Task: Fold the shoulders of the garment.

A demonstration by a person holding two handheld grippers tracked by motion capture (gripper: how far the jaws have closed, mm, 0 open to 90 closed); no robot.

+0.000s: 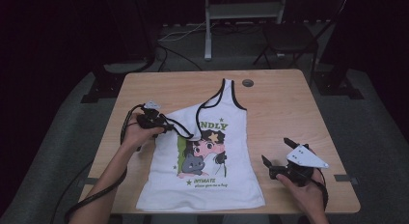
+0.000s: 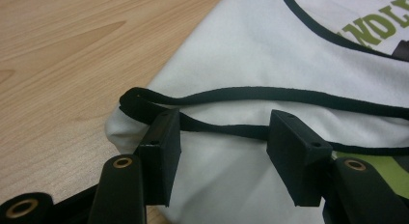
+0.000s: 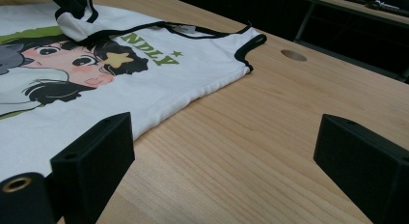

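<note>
Both claws stand released: my left claw [image 2: 224, 132] straddles the tank top's [image 1: 212, 180] folded strap [image 2: 226, 131], my right claw [image 3: 224, 151] hovers over bare surface [image 3: 251, 137].

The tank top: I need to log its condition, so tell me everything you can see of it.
The tank top is white, soft-looking knit with black trim at neck and armholes. Its front print shows a cartoon girl, a grey cat, a yellow star and green lettering. It lies face up on the wooden table, hem toward the person. One shoulder strap lies flat at the far side; the other is folded over onto the chest, its trim lying between the open jaws of the left tool.
</note>
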